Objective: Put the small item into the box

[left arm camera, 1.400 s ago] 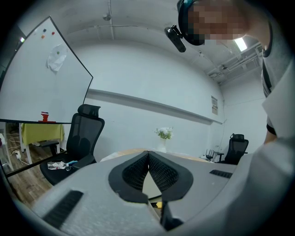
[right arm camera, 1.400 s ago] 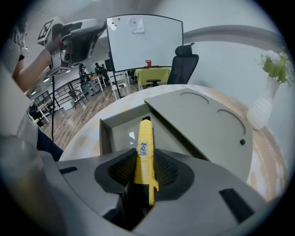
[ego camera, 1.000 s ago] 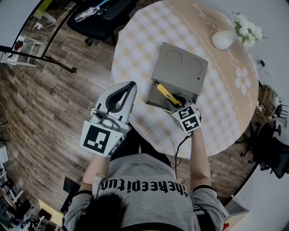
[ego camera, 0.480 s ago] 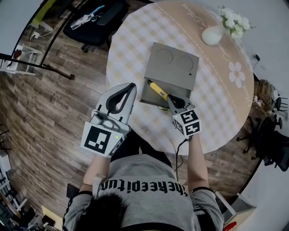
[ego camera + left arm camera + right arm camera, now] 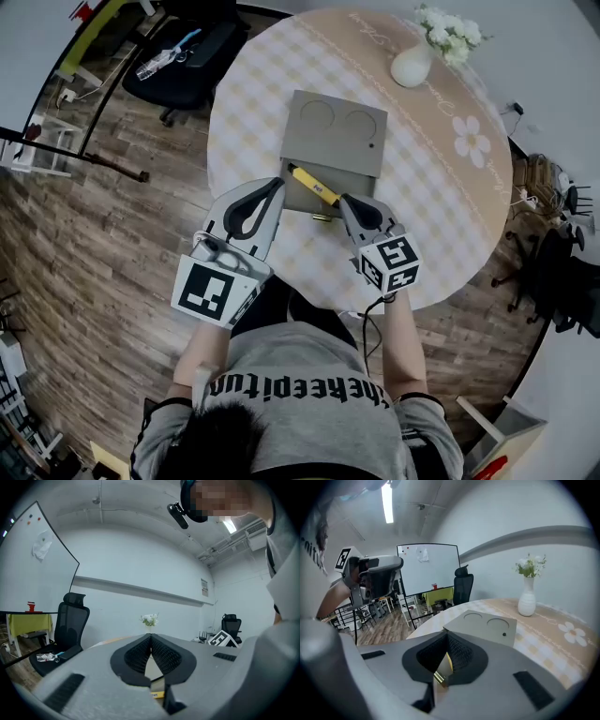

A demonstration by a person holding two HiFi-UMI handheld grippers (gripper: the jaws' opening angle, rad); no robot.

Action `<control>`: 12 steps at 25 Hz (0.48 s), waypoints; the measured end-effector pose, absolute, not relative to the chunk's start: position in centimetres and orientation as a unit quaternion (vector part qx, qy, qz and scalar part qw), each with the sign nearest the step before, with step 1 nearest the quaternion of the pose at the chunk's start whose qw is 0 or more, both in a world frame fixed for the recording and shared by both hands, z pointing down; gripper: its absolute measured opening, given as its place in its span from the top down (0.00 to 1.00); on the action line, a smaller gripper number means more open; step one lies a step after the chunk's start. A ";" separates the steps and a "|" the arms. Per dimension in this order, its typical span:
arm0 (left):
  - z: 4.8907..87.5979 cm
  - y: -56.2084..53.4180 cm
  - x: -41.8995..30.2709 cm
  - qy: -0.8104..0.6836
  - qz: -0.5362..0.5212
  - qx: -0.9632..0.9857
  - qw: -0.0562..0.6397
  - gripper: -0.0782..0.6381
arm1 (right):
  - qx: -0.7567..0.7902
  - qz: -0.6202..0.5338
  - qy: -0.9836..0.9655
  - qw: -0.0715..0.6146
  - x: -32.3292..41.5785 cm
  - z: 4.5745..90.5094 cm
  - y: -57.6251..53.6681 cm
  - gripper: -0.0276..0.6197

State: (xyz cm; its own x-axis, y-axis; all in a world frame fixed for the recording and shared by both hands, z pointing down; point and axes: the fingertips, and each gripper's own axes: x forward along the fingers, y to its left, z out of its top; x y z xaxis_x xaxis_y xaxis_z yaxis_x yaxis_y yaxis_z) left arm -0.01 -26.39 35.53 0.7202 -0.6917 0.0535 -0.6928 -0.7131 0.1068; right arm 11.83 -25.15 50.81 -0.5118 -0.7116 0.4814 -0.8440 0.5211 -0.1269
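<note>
Since item (image 5: 314,185) lies in box (image 5: 337,141), right gripper (image 5: 344,200) hangs near, jaws just closed, empty; left gripper (image 5: 277,179) shut, empty, idle.

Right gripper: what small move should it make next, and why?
Probably bring the right gripper toward the open lid to begin closing the box. The yellow item already lies inside, and the right gripper's jaws have just closed with nothing between them, near the box's front edge, so placing seems done.
</note>
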 end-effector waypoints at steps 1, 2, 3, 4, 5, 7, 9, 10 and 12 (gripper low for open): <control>35.4 -26.1 0.3 -0.372 0.004 0.927 0.058 0.87 | 0.459 0.172 -0.852 0.181 11.9 50.2 -24.9 0.95; 35.2 -25.8 0.6 -0.369 0.003 0.928 0.056 0.87 | 0.463 0.168 -0.853 0.174 11.9 49.6 -24.6 0.95; 35.1 -25.4 0.9 -0.366 0.002 0.929 0.053 0.87 | 0.466 0.164 -0.853 0.167 12.0 49.0 -24.3 0.95; 34.9 -25.1 1.2 -0.363 0.002 0.930 0.051 0.87 | 0.469 0.160 -0.854 0.160 12.1 48.4 -24.0 0.95; 34.7 -24.7 1.4 -0.360 0.001 0.932 0.048 0.87 | 0.472 0.157 -0.854 0.153 12.2 47.8 -23.7 0.95; 34.4 -24.0 2.0 -0.355 0.000 0.934 0.044 0.87 | 0.478 0.149 -0.854 0.140 12.5 46.5 -23.1 0.95; 34.0 -23.3 2.6 -0.351 -0.002 0.936 0.041 0.87 | 0.483 0.140 -0.855 0.129 12.9 45.2 -22.5 0.95; 33.8 -22.9 2.9 -0.348 -0.003 0.937 0.039 0.87 | 0.485 0.136 -0.855 0.123 13.0 44.5 -22.3 0.95; 33.5 -22.2 3.4 -0.344 -0.004 0.938 0.035 0.87 | 0.489 0.127 -0.856 0.113 13.3 43.3 -21.7 0.95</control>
State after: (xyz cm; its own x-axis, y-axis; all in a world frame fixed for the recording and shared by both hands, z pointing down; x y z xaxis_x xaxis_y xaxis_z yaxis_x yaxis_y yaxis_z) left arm 3.41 -22.21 33.52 0.7637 -0.6453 0.0169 -0.6448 -0.7613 0.0674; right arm 13.30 -21.68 43.27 -0.4972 -0.8077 0.3170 -0.8649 0.4906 -0.1066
